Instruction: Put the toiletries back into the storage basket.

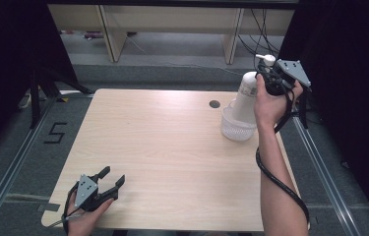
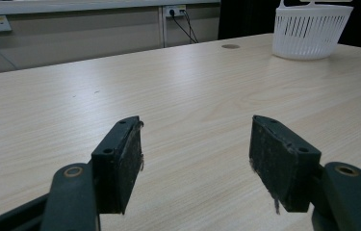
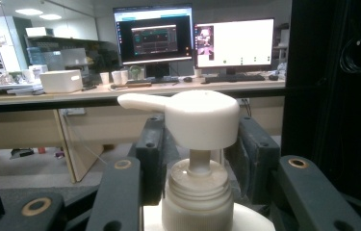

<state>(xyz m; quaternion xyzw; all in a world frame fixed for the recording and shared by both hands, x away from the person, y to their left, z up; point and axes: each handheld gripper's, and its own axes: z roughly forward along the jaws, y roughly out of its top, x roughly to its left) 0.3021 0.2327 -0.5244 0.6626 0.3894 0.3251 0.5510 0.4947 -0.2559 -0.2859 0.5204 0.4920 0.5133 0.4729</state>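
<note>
Right gripper (image 1: pixel 264 77) clamps the neck of the white plastic pump bottle (image 1: pixel 246 98), held above the white slotted plastic basket (image 1: pixel 234 129) at far right. Bottle not yet lowered in. Left gripper (image 1: pixel 112 177) spread, empty, near-left.

A lab or office workroom; two lit monitors (image 3: pixel 192 41) with keyboards stand on a long desk (image 3: pixel 120 94) beside paper cups (image 3: pixel 116 77) and a white box (image 3: pixel 61 81); wall sockets (image 2: pixel 175 10) trail cables; the wooden table (image 1: pixel 162 147) sits between floor rails (image 1: pixel 10 172), a taped "5" (image 1: pixel 55 132) beside it.
</note>
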